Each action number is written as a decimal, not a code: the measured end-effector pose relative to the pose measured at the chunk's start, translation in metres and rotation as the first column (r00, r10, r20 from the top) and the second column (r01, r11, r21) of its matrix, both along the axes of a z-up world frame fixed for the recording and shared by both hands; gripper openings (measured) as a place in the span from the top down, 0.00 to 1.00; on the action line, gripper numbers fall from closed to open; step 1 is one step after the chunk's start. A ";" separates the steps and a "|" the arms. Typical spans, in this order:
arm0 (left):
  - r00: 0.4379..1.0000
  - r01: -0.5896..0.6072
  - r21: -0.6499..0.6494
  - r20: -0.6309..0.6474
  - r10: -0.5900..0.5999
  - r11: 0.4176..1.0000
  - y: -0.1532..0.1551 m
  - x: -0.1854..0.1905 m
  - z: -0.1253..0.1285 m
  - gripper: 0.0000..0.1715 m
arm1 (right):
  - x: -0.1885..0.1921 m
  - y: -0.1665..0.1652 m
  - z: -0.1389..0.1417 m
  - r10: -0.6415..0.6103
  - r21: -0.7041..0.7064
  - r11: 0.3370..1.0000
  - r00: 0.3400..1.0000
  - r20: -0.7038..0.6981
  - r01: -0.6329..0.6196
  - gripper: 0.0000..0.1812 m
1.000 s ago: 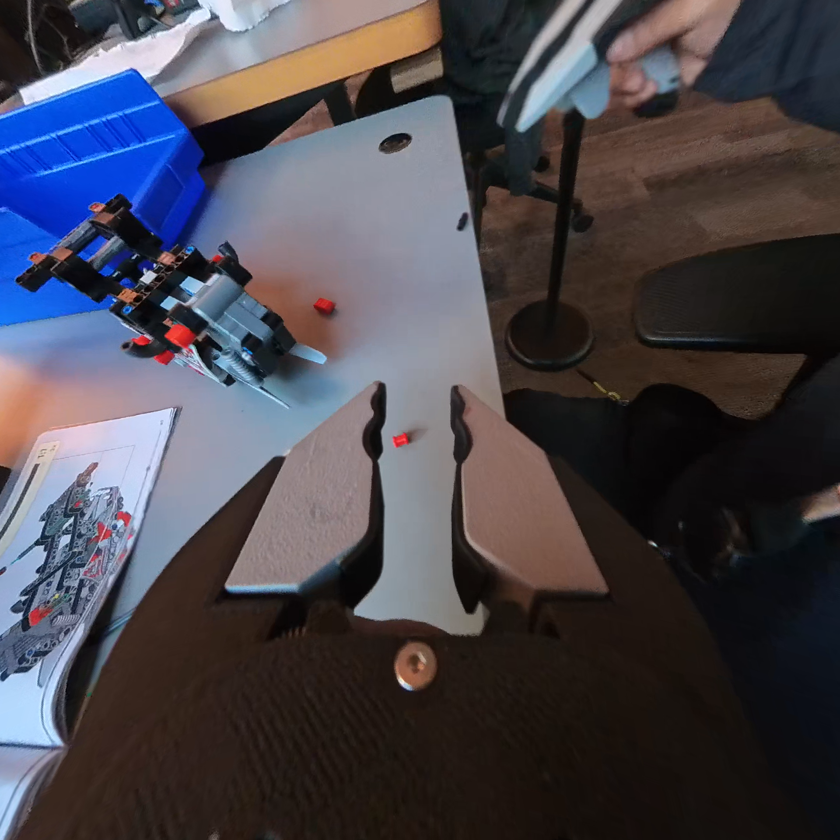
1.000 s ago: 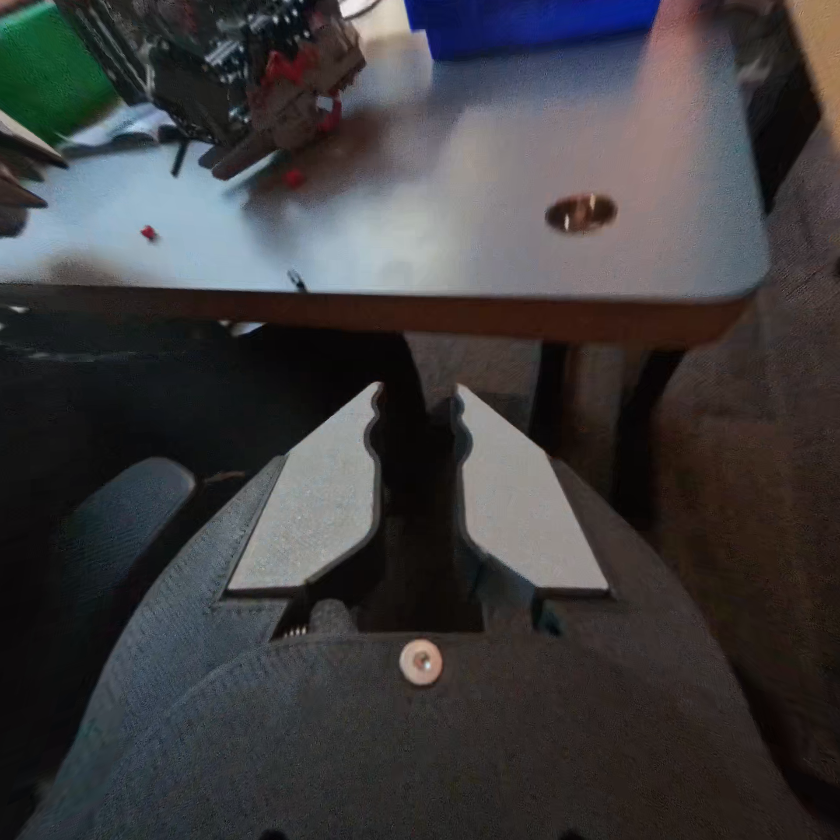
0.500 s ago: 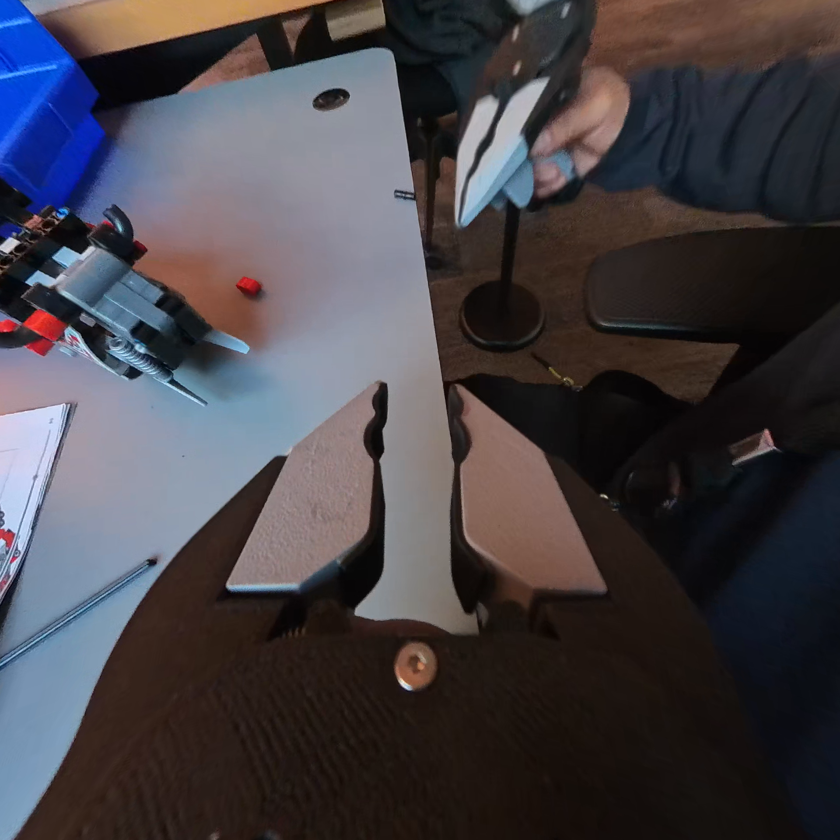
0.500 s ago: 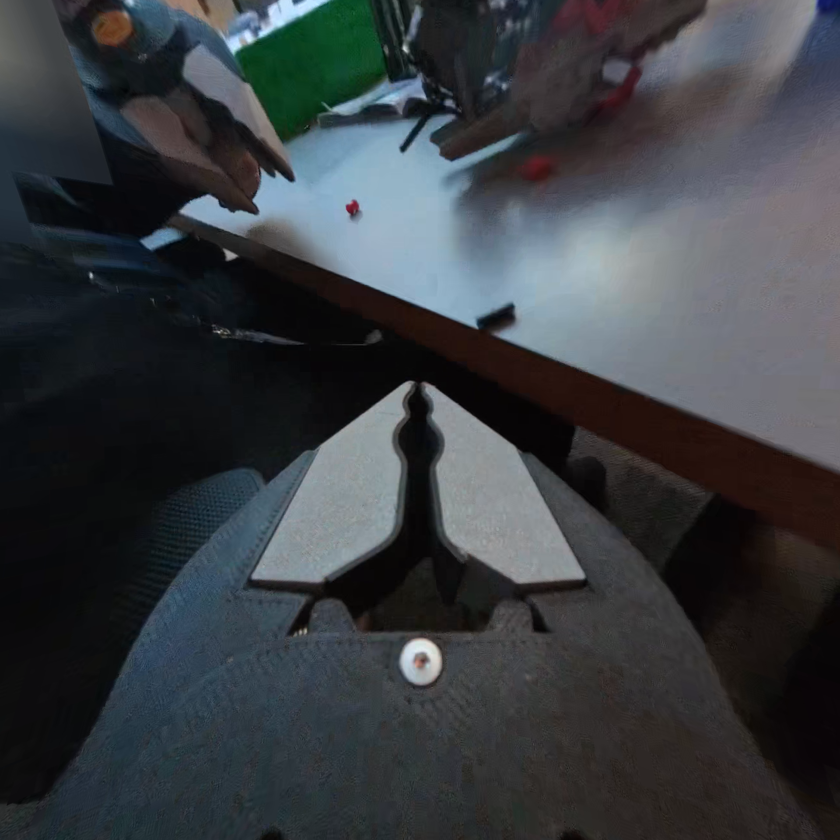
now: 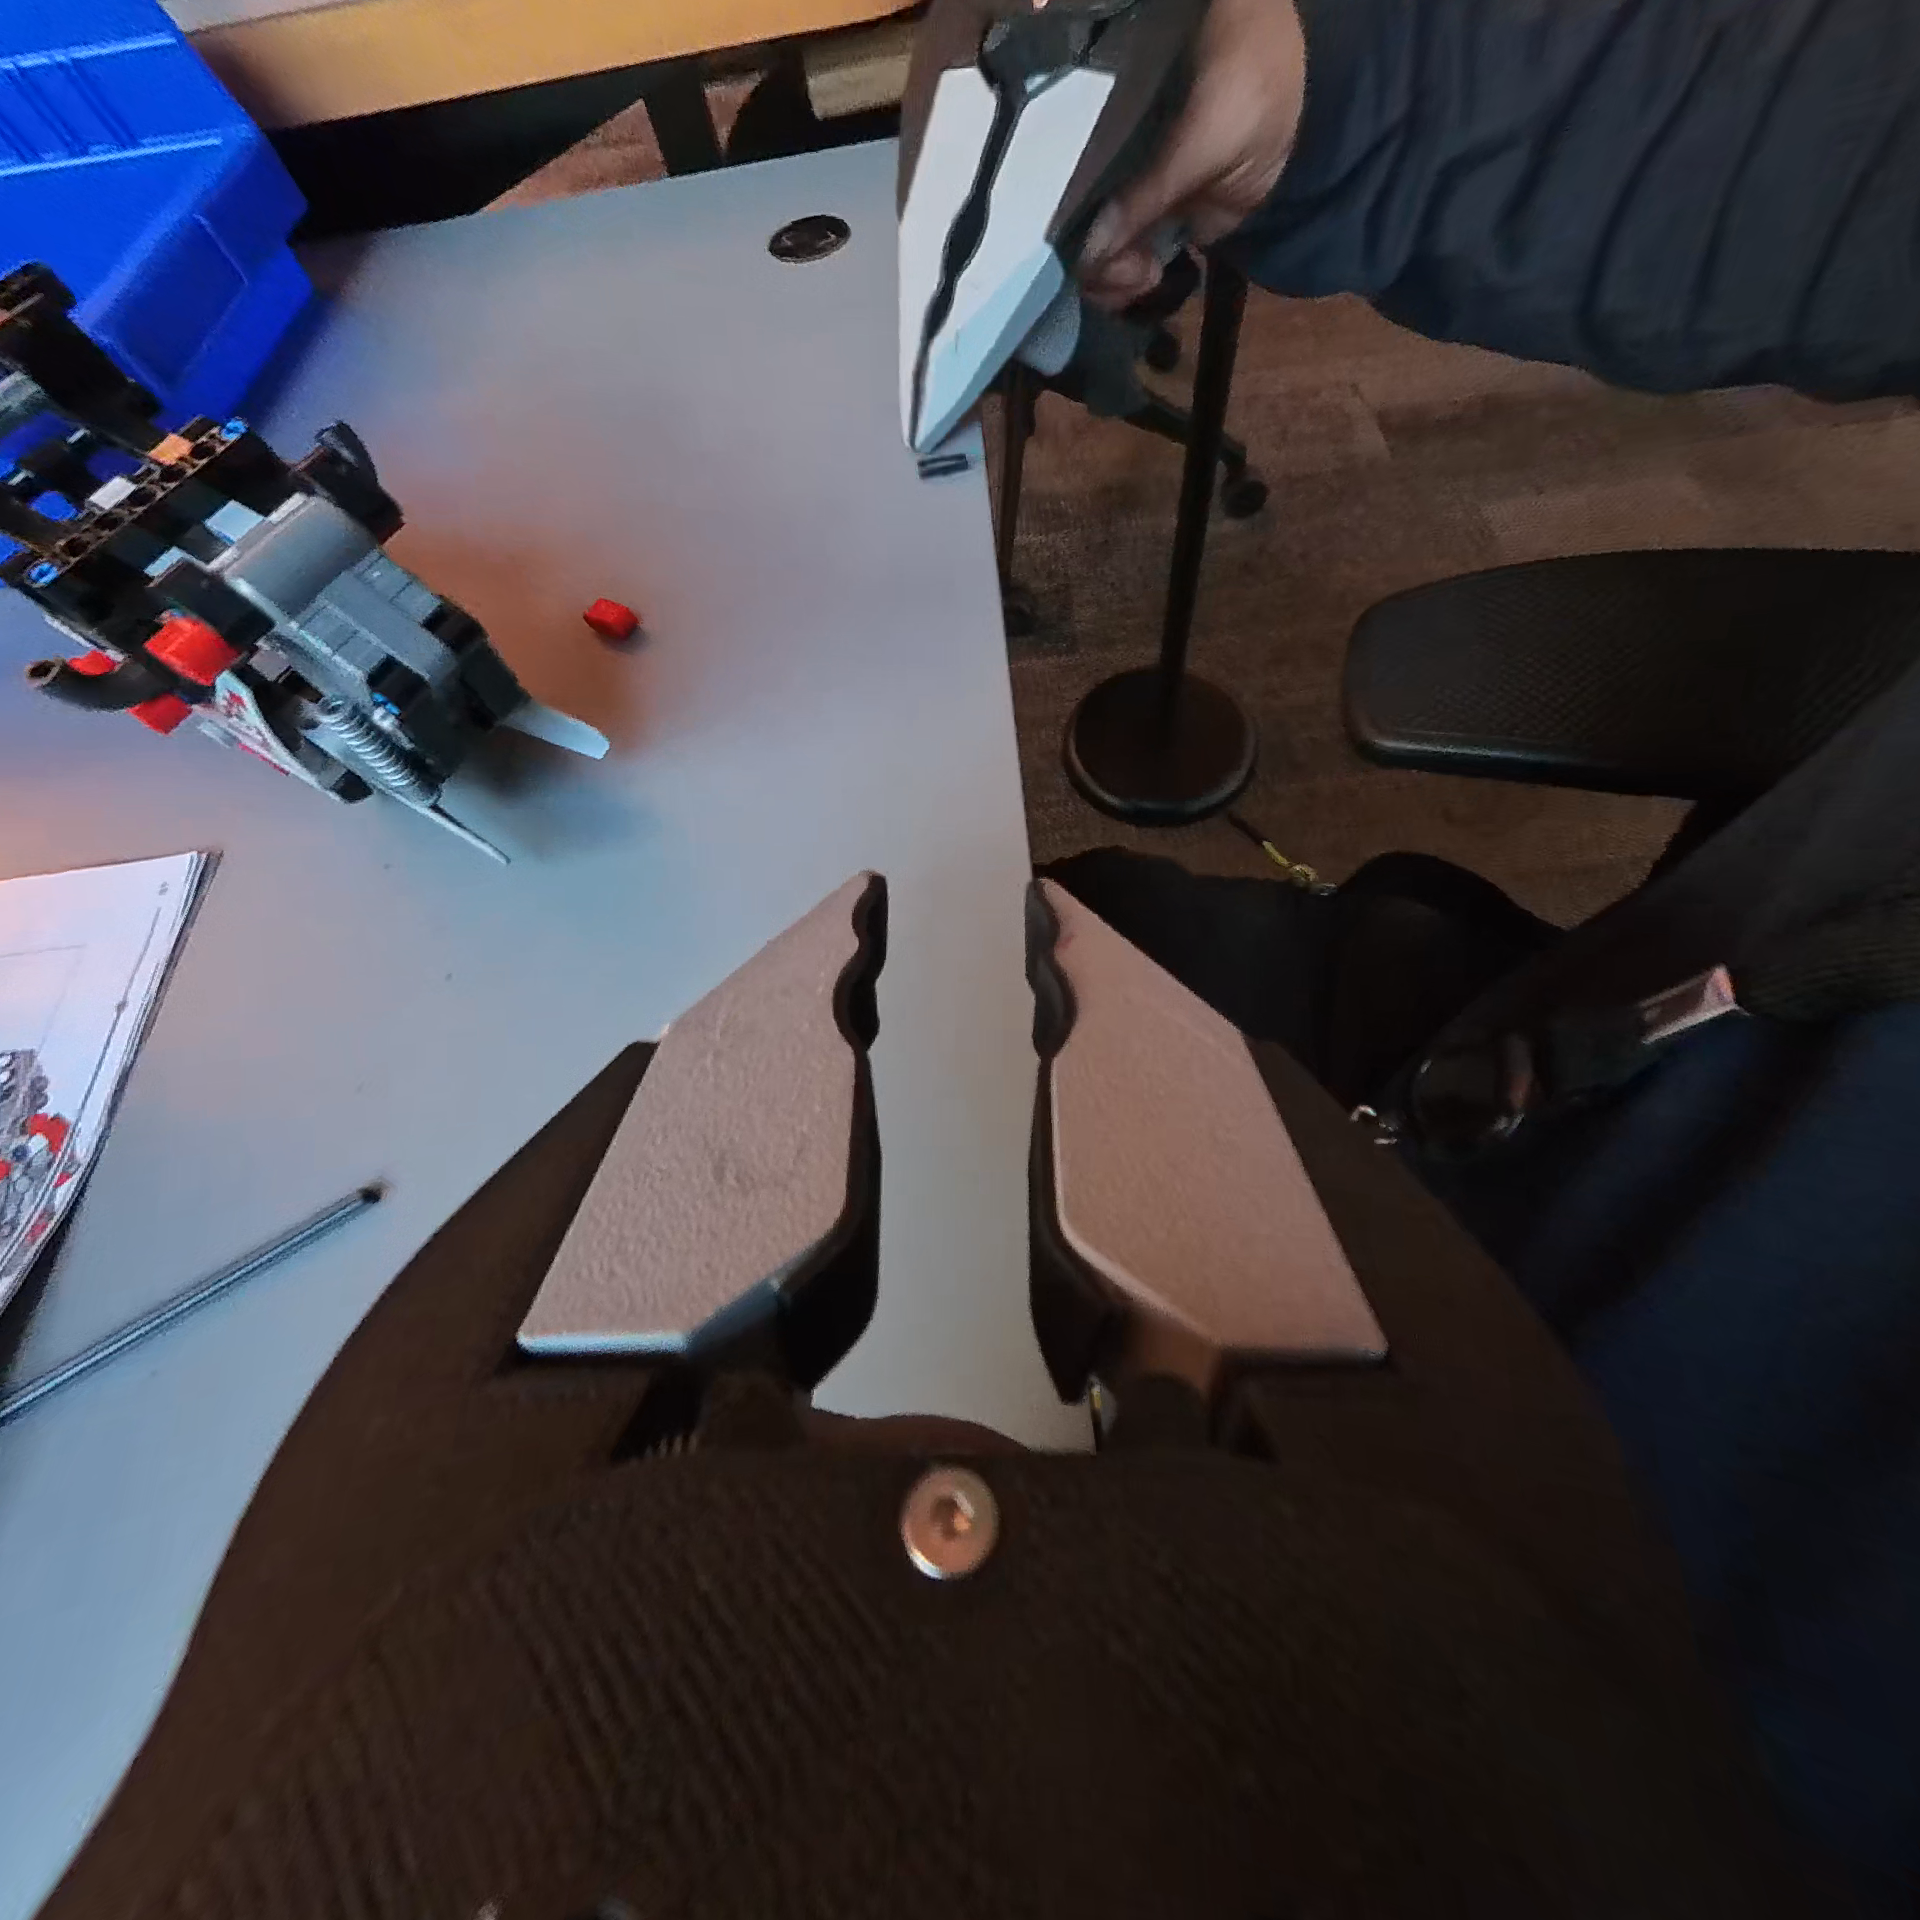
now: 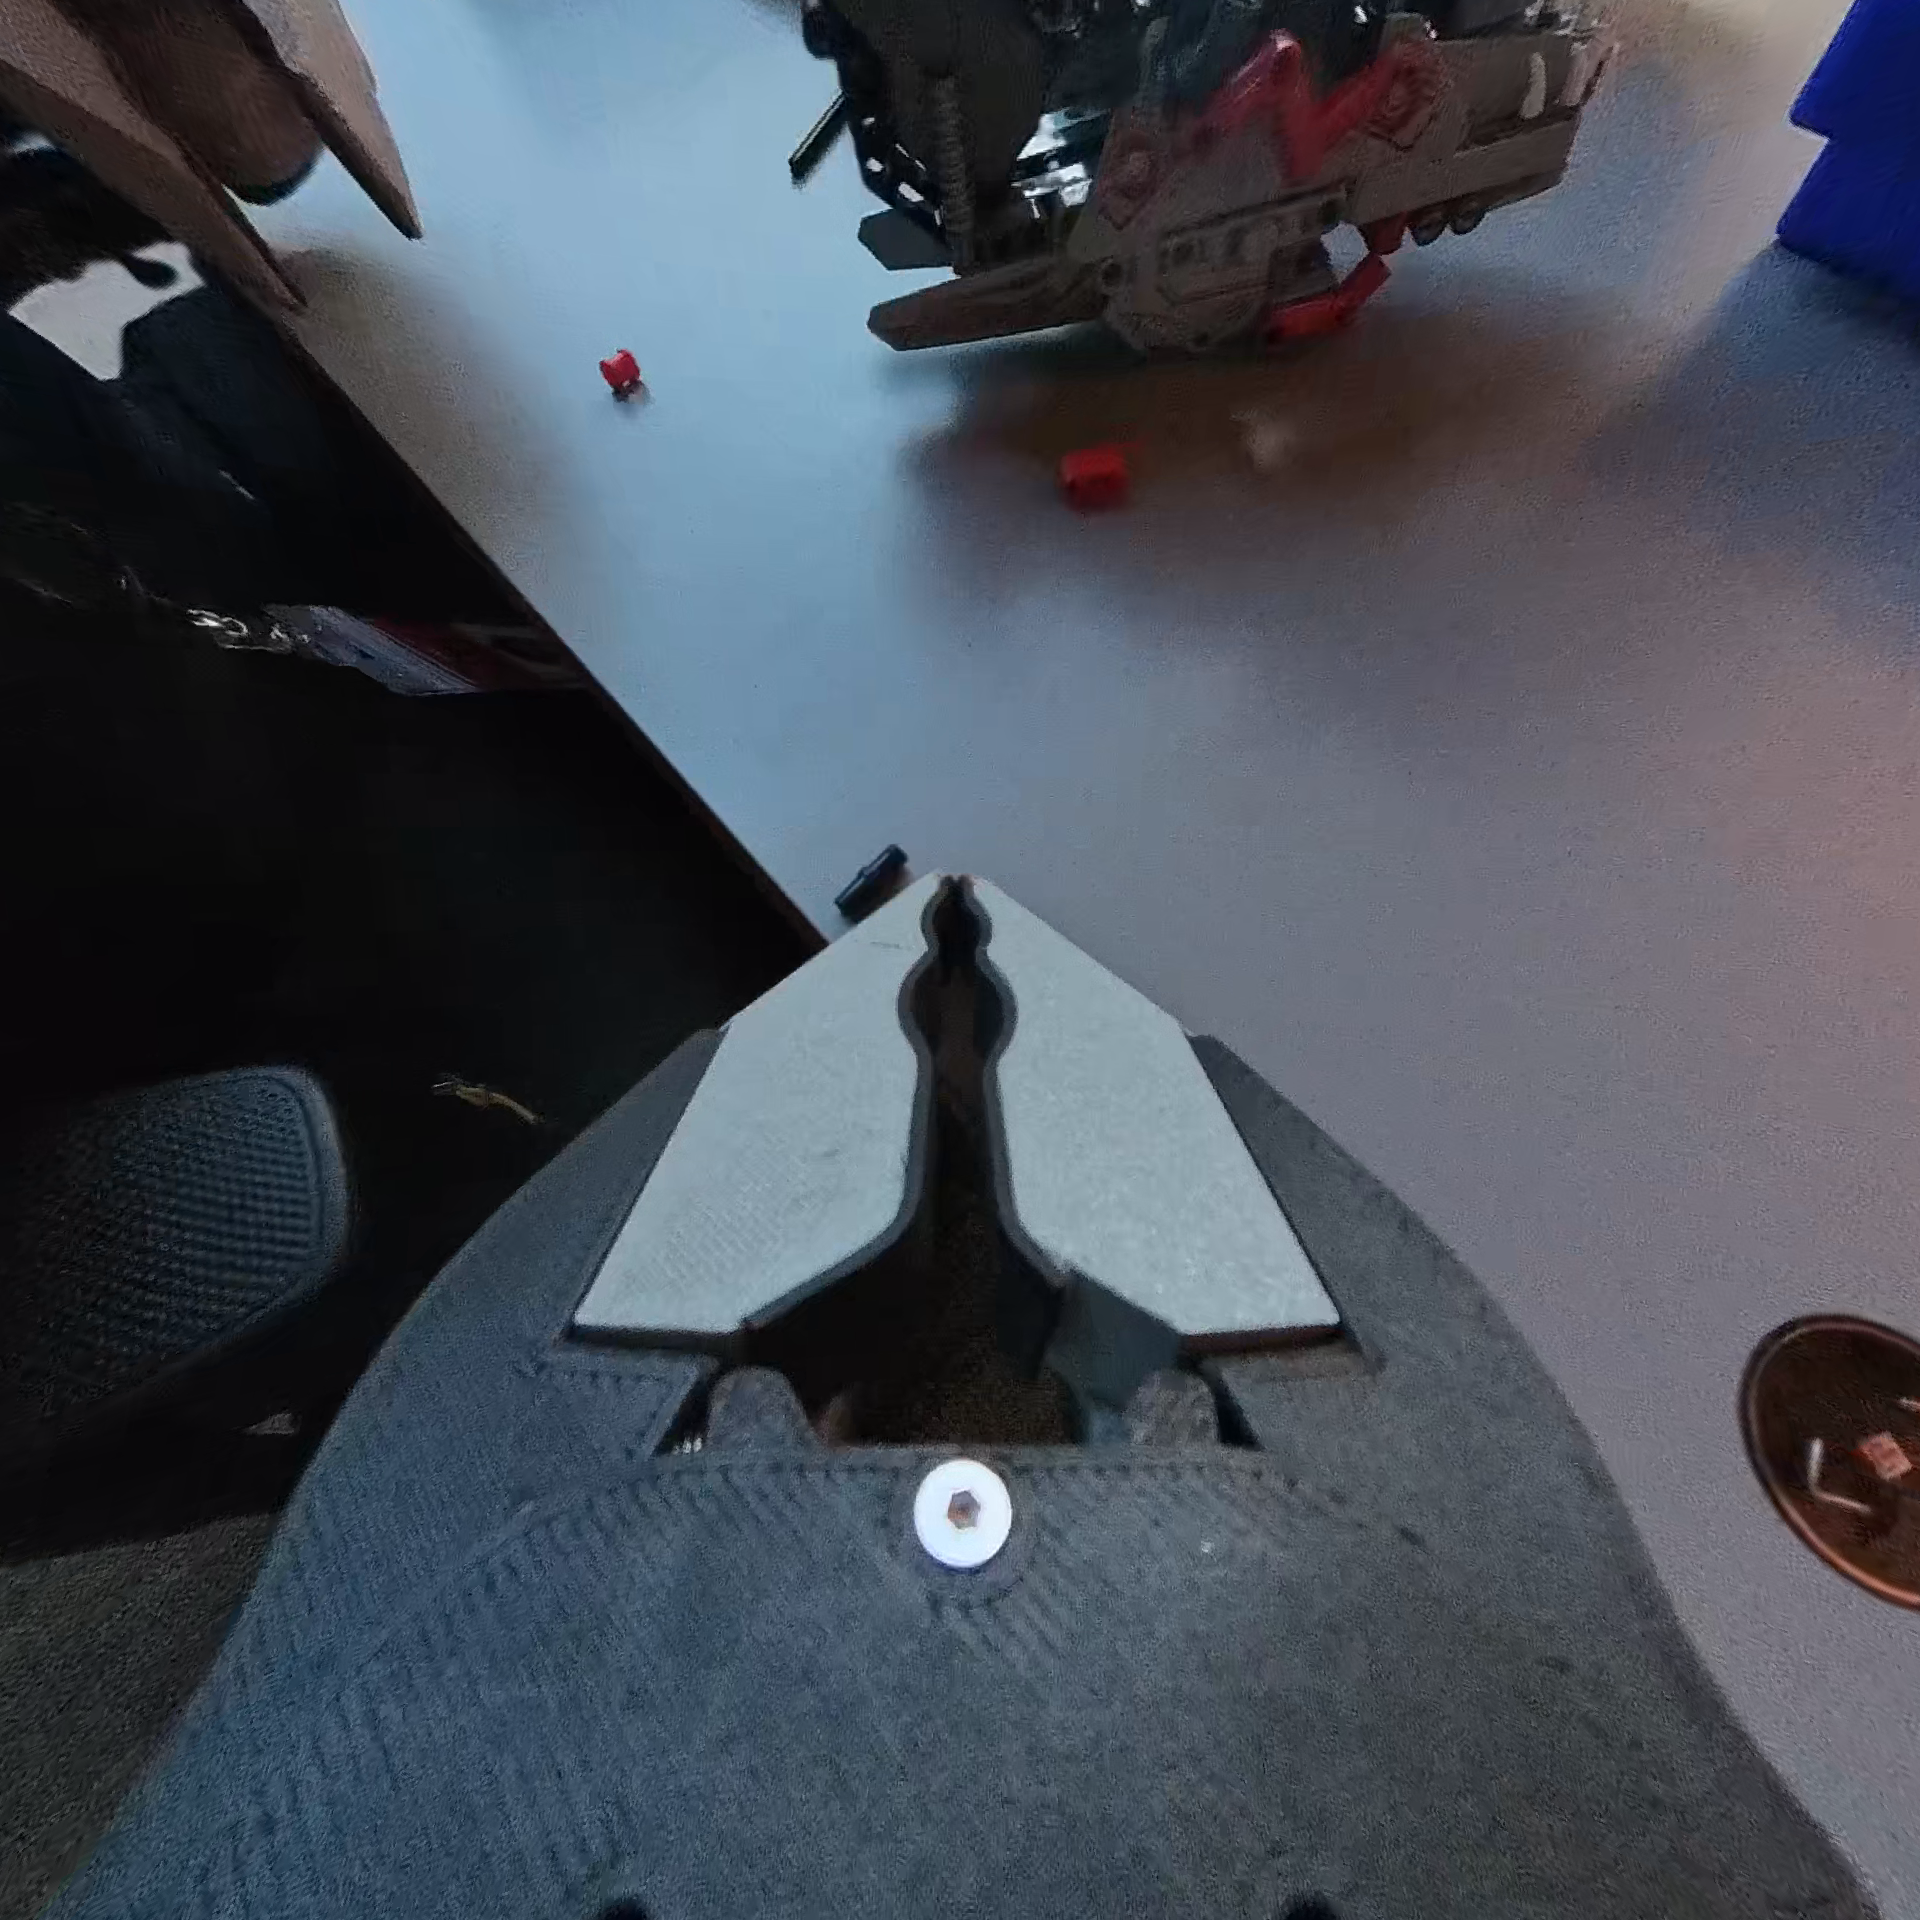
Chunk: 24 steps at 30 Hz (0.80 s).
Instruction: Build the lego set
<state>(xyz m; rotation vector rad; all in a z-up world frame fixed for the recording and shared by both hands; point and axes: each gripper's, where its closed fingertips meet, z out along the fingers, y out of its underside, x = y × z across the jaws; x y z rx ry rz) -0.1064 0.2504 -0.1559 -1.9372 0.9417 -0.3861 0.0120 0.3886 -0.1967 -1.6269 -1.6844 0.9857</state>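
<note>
I'm holding my right claw [image 6: 957, 883] pinched closed and empty beside a black pin [image 6: 871, 878] at the worktop [image 6: 1455, 831] edge; my left claw [image 5: 954, 914] is gaping, the lego model [image 5: 260, 603] sitting left of frame.

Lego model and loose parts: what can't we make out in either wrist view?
- Lego model: left end cut by the frame in left wrist view; top cropped and blurred in right wrist view.
- Black pin: partly hidden behind right gripper fingers; too small to type.
- Instruction booklet: cut off, blurred.
</note>
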 end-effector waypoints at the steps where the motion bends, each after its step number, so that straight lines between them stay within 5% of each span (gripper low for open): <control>1: 1.000 -0.004 0.001 0.006 0.004 1.000 -0.001 -0.002 0.000 0.86 | -0.002 0.001 0.000 0.001 -0.008 1.000 1.000 0.009 0.000 1.00; 5: 1.000 -0.015 0.008 0.016 0.015 1.000 -0.003 -0.008 0.000 0.86 | 0.002 0.006 0.002 -0.032 0.025 0.999 0.999 0.041 0.031 1.00; 8: 0.999 -0.027 0.019 0.023 0.027 0.999 -0.006 -0.015 0.001 0.86 | 0.008 -0.011 0.012 -0.023 -0.018 1.000 1.000 -0.001 0.023 0.88; 16: 0.998 -0.052 0.014 0.043 0.052 0.999 -0.009 -0.026 0.000 0.86 | -0.002 -0.016 0.000 -0.059 0.060 0.997 0.996 0.062 0.055 0.93; 24: 0.996 -0.079 0.033 0.046 0.077 0.996 -0.012 -0.035 0.004 0.87 | -0.032 0.024 -0.002 -0.078 0.152 0.987 0.982 0.173 0.052 1.00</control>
